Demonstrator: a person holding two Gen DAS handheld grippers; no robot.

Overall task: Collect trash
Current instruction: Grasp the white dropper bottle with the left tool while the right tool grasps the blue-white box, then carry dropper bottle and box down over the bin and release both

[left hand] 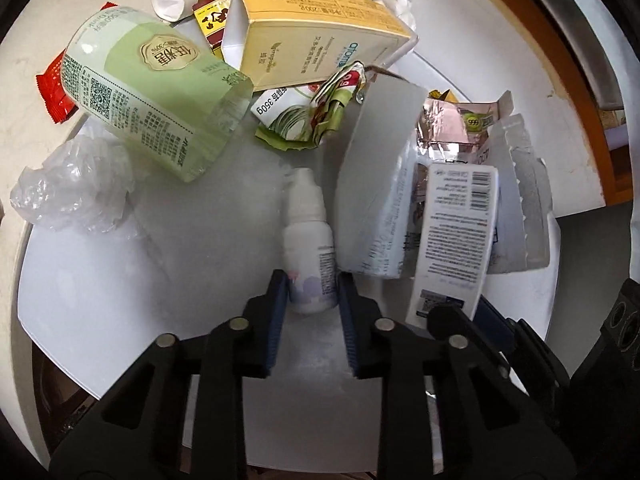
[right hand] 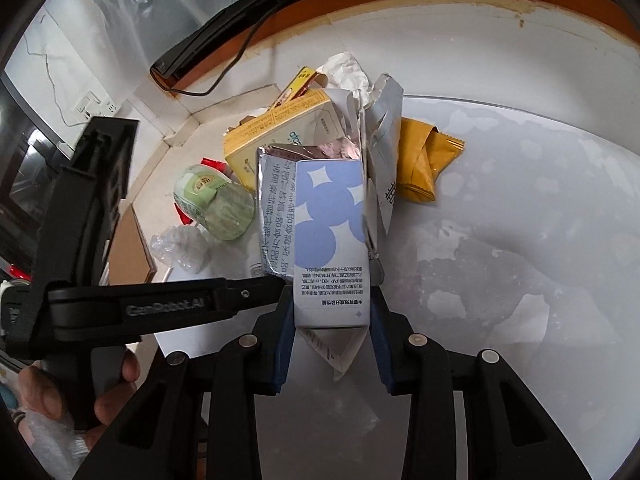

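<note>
The left hand-held gripper points down at the white bench, its blue pads closed on the base of a small white dropper bottle standing between them. Just beside it, the right hand-held gripper clamps a white box with blue circles by its lower end. Beyond lie a green-labelled bottle, crumpled clear plastic, a yellow carton and a mustard wrapper.
</note>
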